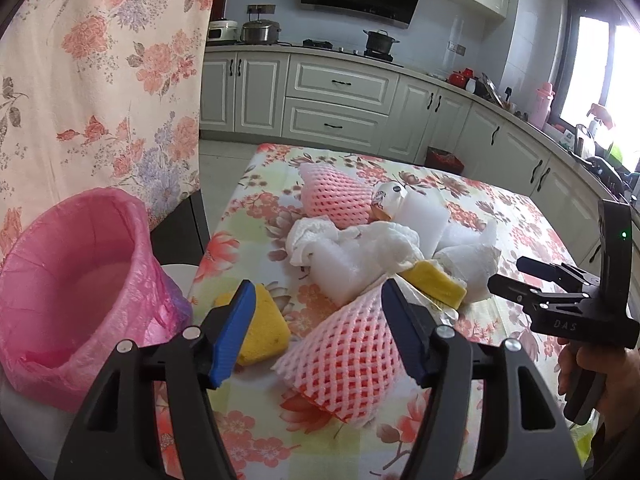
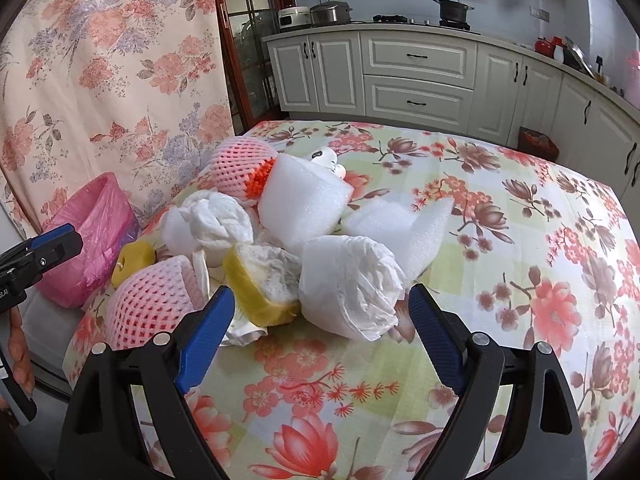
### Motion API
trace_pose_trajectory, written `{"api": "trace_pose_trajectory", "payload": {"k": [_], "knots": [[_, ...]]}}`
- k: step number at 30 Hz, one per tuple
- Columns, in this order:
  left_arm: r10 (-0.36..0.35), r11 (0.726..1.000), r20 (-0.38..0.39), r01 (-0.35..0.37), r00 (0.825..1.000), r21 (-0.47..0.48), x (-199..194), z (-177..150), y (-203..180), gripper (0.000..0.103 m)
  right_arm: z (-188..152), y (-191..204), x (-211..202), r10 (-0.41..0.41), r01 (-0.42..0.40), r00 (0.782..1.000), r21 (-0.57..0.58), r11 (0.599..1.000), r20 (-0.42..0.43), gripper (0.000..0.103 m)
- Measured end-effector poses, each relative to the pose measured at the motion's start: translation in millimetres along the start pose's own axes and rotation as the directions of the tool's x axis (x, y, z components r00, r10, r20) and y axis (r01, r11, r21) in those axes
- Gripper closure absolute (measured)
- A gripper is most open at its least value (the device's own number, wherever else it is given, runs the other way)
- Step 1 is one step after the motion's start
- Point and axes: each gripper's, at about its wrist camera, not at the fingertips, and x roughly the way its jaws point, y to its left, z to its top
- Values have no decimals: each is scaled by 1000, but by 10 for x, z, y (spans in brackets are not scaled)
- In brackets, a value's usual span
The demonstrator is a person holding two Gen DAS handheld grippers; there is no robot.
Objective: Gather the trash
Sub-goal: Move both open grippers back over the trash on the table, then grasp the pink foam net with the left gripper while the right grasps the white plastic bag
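Bin (image 1: pixel 68 280), lined with a pink bag, stands at far left beside the desk (image 1: pixel 256 436), below a floral curtain (image 1: pixel 100 72).

Left gripper (image 1: pixel 318 332): jaws spread wide, grasping nothing; blue pads straddle a yellow sponge (image 1: pixel 266 332) at left and a pink foam net (image 1: pixel 348 356) at centre, without visible contact.

Trash heap, mid-desk on the floral cloth, left to right in the right wrist view: near net (image 2: pixel 148 300) and small yellow sponge (image 2: pixel 134 260) at the desk's left edge; crumpled tissue (image 2: pixel 216 220); far net (image 2: pixel 240 164) behind it; sponge with soiled tissue (image 2: pixel 260 280) in front; white foam roll (image 2: pixel 304 200); foam sheet (image 2: pixel 400 224); rolled white paper wad (image 2: pixel 352 288) nearest the camera.

Right gripper (image 2: pixel 322 336): jaws wide apart, released, empty; the paper wad lies just ahead, between the pads' lines.

Cabinets (image 2: pixel 416 76) and stove pot (image 2: pixel 452 10) run along the back wall.
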Motion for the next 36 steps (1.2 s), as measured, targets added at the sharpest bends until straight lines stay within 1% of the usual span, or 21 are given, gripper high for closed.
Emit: {"api": "trace_pose_trajectory", "payload": {"k": [6,8,13,17,20,23,24,25,26,28,29,30,32,34,36], "knots": [[-14,1000,-68,15,998,18,201,-66,-79,35,-21,-120,91,-11,11,1000,12,1000,-17,20],[-12,1000,-91,14,996,26,268,-91,-94,32,-7,-151,127,-13,14,1000,18,1000,-21,20],[-19,999,-148,25,989,38,416,-161,-122,29,36,-221,235,-4,5,1000,31,1000,-31,20],[-23,998,-190,33,982,51,523,-227,-145,28,66,-262,338,4,-2,999,46,999,-43,20],[-13,998,-215,25,977,52,600,-271,-145,28,69,-272,404,3,-1,998,50,999,-55,20],[-28,998,-236,40,971,47,660,-293,-148,28,60,-270,457,12,-8,998,53,999,-67,20],[-31,998,-246,44,969,49,683,-305,-160,29,60,-268,476,13,-10,997,53,999,-70,21],[-35,998,-253,48,967,47,697,-316,-161,29,55,-266,501,14,-10,997,53,999,-77,25],[-42,997,-261,55,965,44,708,-329,-165,34,49,-264,526,19,-15,996,55,998,-84,28],[-56,996,-276,71,960,44,723,-354,-168,46,36,-257,562,32,-26,995,57,998,-98,41],[-58,996,-277,74,959,46,725,-359,-174,51,23,-243,568,37,-31,994,54,998,-104,45],[-61,996,-277,78,959,49,719,-360,-178,54,13,-233,569,38,-32,994,51,998,-107,49],[-66,995,-276,84,959,53,709,-356,-182,64,-3,-223,556,38,-34,993,45,998,-107,53],[-67,994,-273,87,960,61,695,-345,-191,72,-14,-220,535,44,-40,993,43,998,-107,60],[-70,994,-263,90,962,63,668,-328,-198,77,-24,-218,498,39,-36,994,40,999,-98,61]]}}
